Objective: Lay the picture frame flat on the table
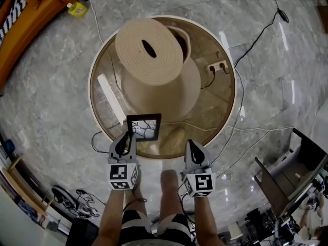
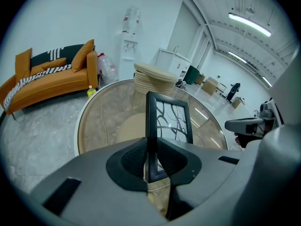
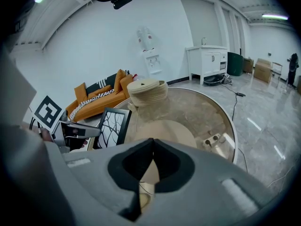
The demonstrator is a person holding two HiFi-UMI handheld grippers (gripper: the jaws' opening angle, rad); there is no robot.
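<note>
The picture frame [image 1: 144, 127] is black with a white sheet of dark branching lines. It stands upright over the near rim of the round glass table [image 1: 102, 117]. My left gripper [image 1: 126, 138] is shut on the frame's left edge; in the left gripper view the pads [image 2: 136, 157] press both sides of that edge of the frame [image 2: 171, 119]. My right gripper [image 1: 190, 144] hovers at the near rim, right of the frame, jaws shut with nothing between them [image 3: 152, 147]. The frame [image 3: 111, 126] appears at left in the right gripper view.
A tall beige coiled cylinder [image 1: 148, 49] rises at the table's middle, above a wide beige base. A power strip [image 1: 218, 66] with its cable lies at the table's right. An orange sofa [image 1: 28, 19] and a yellow bottle [image 1: 77, 8] are at far left. Cables cross the marble floor.
</note>
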